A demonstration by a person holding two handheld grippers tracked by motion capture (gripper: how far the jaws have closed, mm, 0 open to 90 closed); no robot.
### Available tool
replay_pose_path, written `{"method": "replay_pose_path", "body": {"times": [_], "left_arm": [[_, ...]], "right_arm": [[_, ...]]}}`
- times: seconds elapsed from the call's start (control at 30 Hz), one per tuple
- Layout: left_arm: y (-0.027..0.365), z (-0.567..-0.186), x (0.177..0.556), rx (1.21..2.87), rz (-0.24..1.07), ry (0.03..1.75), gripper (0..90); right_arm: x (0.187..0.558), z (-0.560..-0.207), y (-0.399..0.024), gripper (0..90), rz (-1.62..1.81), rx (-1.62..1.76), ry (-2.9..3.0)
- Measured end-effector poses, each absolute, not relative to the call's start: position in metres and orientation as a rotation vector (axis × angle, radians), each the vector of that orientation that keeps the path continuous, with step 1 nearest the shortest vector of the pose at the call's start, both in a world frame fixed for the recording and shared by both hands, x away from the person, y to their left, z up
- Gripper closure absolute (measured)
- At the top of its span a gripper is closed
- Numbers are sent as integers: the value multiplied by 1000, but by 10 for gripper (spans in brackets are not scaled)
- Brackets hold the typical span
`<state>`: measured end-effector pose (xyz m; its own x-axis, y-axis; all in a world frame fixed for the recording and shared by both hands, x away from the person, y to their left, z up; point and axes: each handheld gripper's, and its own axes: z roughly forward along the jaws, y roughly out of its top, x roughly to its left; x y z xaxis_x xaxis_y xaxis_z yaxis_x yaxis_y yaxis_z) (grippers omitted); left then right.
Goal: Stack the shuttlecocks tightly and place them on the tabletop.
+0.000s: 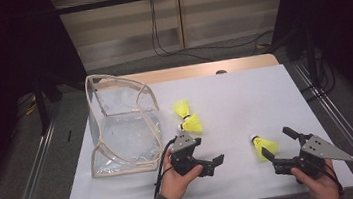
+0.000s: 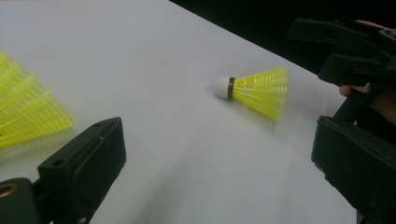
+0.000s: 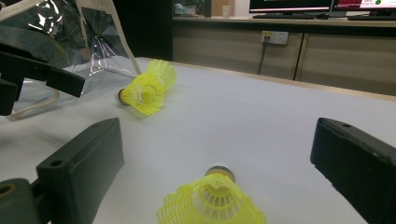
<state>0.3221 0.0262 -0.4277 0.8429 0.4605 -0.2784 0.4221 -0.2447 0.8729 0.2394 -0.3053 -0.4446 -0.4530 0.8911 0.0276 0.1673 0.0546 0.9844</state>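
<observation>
Three yellow shuttlecocks lie on the white table sheet (image 1: 244,96). Two of them, one (image 1: 182,108) and another (image 1: 192,124), rest close together beside a clear plastic bag (image 1: 122,126) with beige trim. My left gripper (image 1: 209,151) is just in front of these and points right, open and empty. The third shuttlecock (image 1: 264,146) lies at the mouth of my open right gripper (image 1: 277,143), cork end away from it. In the right gripper view its skirt (image 3: 212,200) sits low between the jaws, untouched. The left gripper view shows this shuttlecock (image 2: 257,88) ahead, with the right gripper (image 2: 355,51) beyond.
The bag stands open on the left part of the sheet. A wooden table edge (image 1: 201,69) shows at the back. Metal rails (image 1: 33,181) run along both sides, and cables (image 1: 184,51) lie on the floor behind. Bare sheet stretches across the middle and far right.
</observation>
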Motion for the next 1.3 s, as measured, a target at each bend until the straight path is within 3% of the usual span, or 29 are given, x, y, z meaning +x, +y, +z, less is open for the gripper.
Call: {"method": "replay_pose_path", "body": {"times": [1.3], "left_arm": [[52,-429,312,1947,-12,552,29]], "right_arm": [[239,-444,-305,20,1451,1063,1699]]}}
